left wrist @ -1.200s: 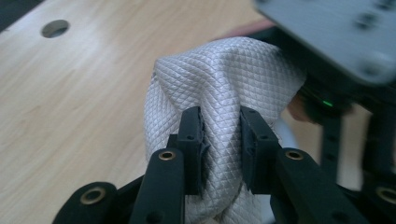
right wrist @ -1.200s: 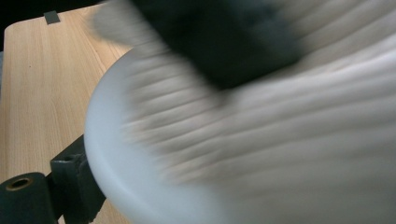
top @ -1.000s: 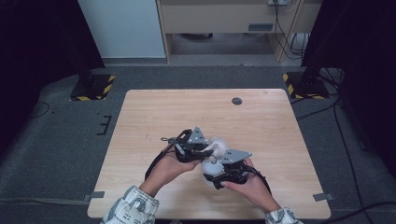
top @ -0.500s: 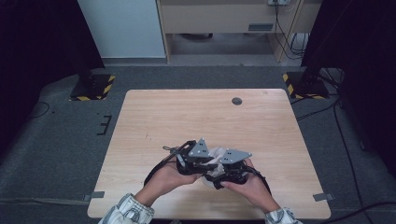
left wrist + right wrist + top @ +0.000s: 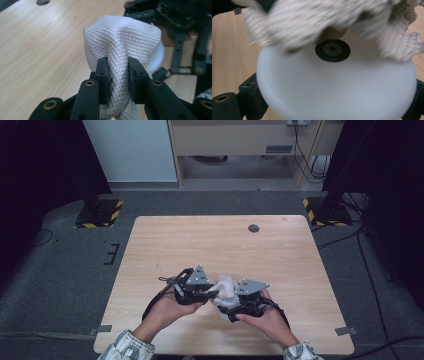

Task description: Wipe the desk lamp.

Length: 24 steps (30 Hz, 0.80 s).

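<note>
1. Left gripper (image 5: 212, 293): black frame, grey three-cornered top plate, black trailing cable.
2. Right gripper (image 5: 227, 307): same black build, grey plate.
3. Jaws: black, brass-ringed pivot holes.
4. Sleeves (image 5: 124, 347): pale, patterned cuffs.

Light wood table w/ rounded corners (image 5: 210, 245) on grey carpet floor (image 5: 60, 285); round dark grommet (image 5: 253, 228) at 1 o'clock. Beige cabinet (image 5: 235, 140) at 12, yellow-black striped stand bases (image 5: 100, 215) at 10 & 2.
</note>
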Motion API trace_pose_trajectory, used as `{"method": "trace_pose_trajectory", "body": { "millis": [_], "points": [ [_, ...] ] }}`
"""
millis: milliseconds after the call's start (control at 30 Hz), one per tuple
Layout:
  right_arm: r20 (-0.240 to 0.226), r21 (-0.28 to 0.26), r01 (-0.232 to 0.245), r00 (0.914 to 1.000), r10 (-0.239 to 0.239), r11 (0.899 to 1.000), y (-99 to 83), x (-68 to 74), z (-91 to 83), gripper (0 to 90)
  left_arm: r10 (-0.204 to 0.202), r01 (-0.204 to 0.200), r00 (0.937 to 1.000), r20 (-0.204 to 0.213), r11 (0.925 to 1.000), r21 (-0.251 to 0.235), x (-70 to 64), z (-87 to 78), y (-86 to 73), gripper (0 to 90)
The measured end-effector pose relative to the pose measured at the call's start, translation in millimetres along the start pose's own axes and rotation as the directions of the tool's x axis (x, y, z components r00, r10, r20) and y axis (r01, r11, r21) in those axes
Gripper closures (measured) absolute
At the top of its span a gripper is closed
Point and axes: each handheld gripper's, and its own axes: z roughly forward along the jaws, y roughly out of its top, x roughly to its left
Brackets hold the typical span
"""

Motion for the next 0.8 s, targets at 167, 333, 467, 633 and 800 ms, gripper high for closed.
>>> {"method": "trace_pose_trajectory", "body": {
  "millis": [167, 333, 467, 633, 800],
  "points": [
    [0.001, -0.001, 0.004, 1.0000, -0.004, 1.000, -0.2, -0.1, 0.1, 8.4, 0.048, -0.047, 0.9984, 0.032, 0.9988, -0.008, -13.8, 8.9, 11.1, 72.2],
    [0.001, -0.005, 0.001, 1.0000, -0.001, 1.000, -0.8, 0.1, -0.1, 8.4, 0.057, -0.057, 0.9977, 0.038, 0.9983, -0.012, -15.3, 28.4, 26.7, 72.1],
    [0.006, -0.005, 0.001, 1.0000, -0.001, 1.000, -1.4, -1.1, -0.8, 8.4, 0.038, -0.038, 0.9993, 0.002, 0.9991, -0.020, -6.5, 37.4, 33.9, 72.2],
    [0.009, -0.006, -0.002, 1.0000, 0.002, 1.000, -1.6, -1.5, -1.0, 8.4, 0.027, -0.027, 0.9990, -0.036, 0.9995, -0.017, 4.3, 33.5, 30.9, 72.2],
    [0.014, -0.004, -0.006, 0.9999, 0.006, 1.000, -1.9, -2.2, -1.8, 8.4, -0.010, 0.007, 0.9978, -0.066, 0.9991, -0.042, 11.9, 20.7, 19.2, 72.2]
  ]
}}
